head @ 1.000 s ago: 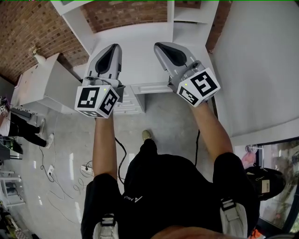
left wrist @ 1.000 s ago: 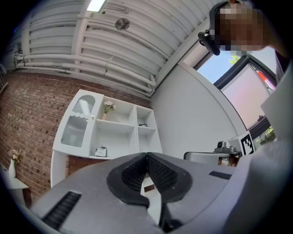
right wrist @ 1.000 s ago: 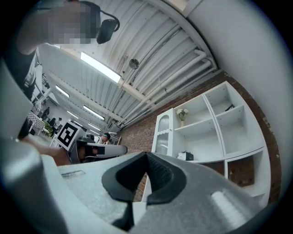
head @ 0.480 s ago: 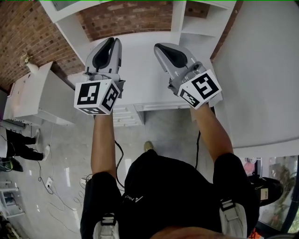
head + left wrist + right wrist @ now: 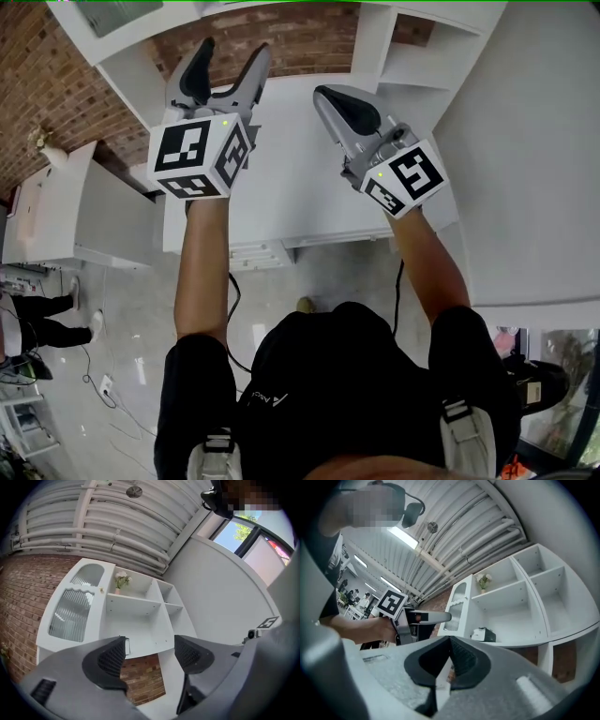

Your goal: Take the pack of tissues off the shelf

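Both tools are raised toward the white shelf unit (image 5: pixel 520 592) against the brick wall (image 5: pixel 56 84). The left gripper (image 5: pixel 151 654) has its jaws spreading apart with nothing between them but the view of the shelves beyond, while the right gripper (image 5: pixel 450 662) has its jaws pressed together on nothing. What looks like the pack of tissues (image 5: pixel 483 634), a small dark-and-white bundle too far off to make out clearly, lies on the lower board of the open compartment beneath the vase of flowers (image 5: pixel 483 581), well apart from either tool.
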